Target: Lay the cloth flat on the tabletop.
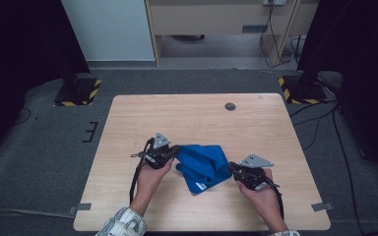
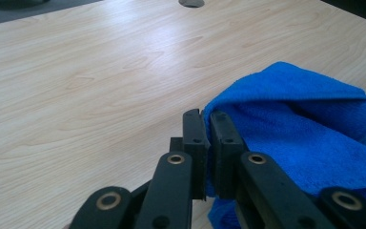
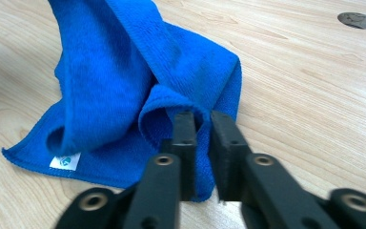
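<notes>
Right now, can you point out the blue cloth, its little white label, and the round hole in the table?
blue cloth (image 1: 203, 164): high view, middle of the bunched fabric.
white label (image 3: 65, 161): right gripper view, centre of the tag near the hem.
round hole (image 1: 230, 106): high view, centre of the dark disc.

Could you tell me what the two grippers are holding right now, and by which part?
Both hold the blue cloth. The left gripper pinches its edge fold at one side, and the right gripper pinches a raised fold at the opposite side.

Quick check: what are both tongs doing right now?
Left tongs: shut on the blue cloth's edge.
Right tongs: shut on a fold of the blue cloth.
</notes>
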